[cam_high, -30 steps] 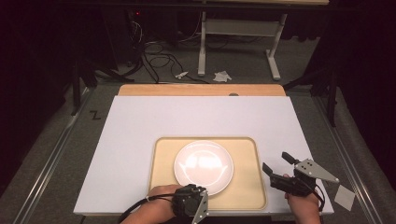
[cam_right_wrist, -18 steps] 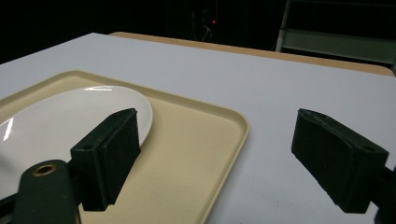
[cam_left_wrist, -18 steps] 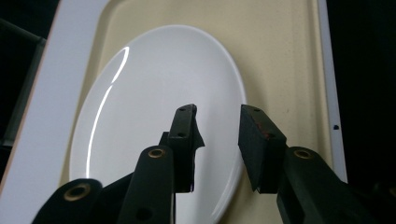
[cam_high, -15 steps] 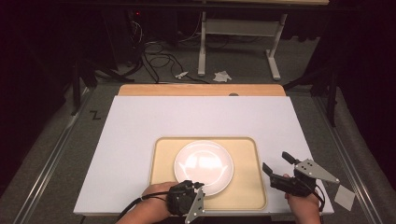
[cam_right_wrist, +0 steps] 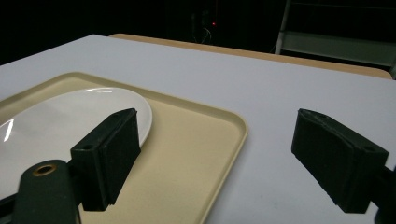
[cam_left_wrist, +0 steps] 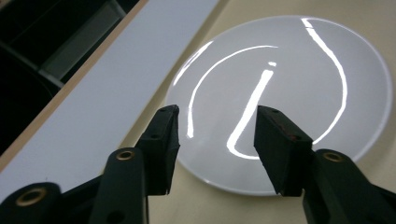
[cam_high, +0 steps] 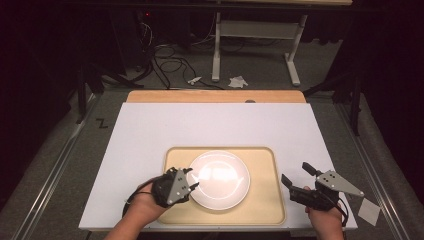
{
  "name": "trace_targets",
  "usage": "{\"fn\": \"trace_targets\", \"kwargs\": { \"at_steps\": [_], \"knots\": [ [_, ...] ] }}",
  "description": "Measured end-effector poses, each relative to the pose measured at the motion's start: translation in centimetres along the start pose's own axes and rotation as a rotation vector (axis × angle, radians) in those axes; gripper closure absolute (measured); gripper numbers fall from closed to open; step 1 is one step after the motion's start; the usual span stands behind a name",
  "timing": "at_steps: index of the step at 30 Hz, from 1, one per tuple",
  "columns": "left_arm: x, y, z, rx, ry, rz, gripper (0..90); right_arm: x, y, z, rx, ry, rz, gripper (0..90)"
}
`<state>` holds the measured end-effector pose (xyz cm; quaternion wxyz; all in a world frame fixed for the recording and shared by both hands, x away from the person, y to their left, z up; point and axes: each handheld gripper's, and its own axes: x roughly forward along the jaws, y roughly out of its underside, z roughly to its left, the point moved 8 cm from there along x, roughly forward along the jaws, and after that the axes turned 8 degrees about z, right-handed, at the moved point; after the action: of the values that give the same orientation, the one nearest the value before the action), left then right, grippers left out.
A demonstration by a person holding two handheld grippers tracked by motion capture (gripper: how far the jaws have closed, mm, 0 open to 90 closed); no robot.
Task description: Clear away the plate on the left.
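Gripping the plate (cam_high: 219, 179) well probably means sliding one jaw under its near-left rim, as glazed ceramic is slick. It lies round and glossy white, lower centre of the high view, on a matte beige tray (cam_high: 270, 210). The left gripper (cam_high: 192, 179), empty, has just been opening; the right gripper (cam_high: 297, 173) gapes wide, empty.

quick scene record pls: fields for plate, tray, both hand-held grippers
plate: white plate, empty, lying on the tray
tray: beige tray, near edge of the white table
left hand-held gripper: at the plate's left rim, jaws just been opening, nothing between them
right hand-held gripper: right of the tray over the table, jaws wide open, empty
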<state>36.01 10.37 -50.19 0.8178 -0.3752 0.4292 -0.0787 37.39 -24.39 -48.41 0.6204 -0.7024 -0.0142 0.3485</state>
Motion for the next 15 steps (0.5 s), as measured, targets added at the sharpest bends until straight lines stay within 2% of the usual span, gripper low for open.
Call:
{"fn": "trace_targets", "kwargs": {
  "at_steps": [3, 6, 9, 10, 11, 12, 13, 15],
  "knots": [
    [-0.9, 1.1, 2.0, -0.089, -0.008, -0.024, 44.9, 0.0, 0.0, 0.0, 0.004, 0.0, 0.001, 16.2],
    [-1.8, 2.3, 3.9, -0.137, -0.018, -0.067, 44.1, 0.0, 0.0, 0.0, 0.001, -0.002, 0.001, 16.2],
    [-2.8, 3.8, 6.0, -0.247, -0.043, -0.098, 37.1, 0.0, 0.0, 0.0, 0.002, -0.004, -0.001, 16.2],
    [-3.1, 4.2, 6.7, -0.268, -0.046, -0.119, 34.2, 0.0, 0.0, 0.0, 0.003, -0.002, -0.001, 16.2],
    [-3.4, 4.4, 7.6, -0.253, -0.042, -0.16, 31.7, -0.1, 0.0, -0.1, 0.003, 0.0, -0.001, 16.2],
    [-3.1, 1.3, 7.5, -0.772, -0.065, -0.509, 27.0, -0.1, 0.0, -0.1, 0.009, 0.0, -0.003, 16.2],
    [-3.5, 1.3, 8.4, -0.854, -0.078, -0.576, 27.0, -0.1, 0.0, -0.1, 0.009, 0.0, -0.003, 16.2],
    [-4.4, 2.5, 9.8, -0.921, -0.105, -0.605, 22.3, -0.2, 0.0, -0.1, 0.006, 0.001, -0.006, 16.2]
  ]
}}
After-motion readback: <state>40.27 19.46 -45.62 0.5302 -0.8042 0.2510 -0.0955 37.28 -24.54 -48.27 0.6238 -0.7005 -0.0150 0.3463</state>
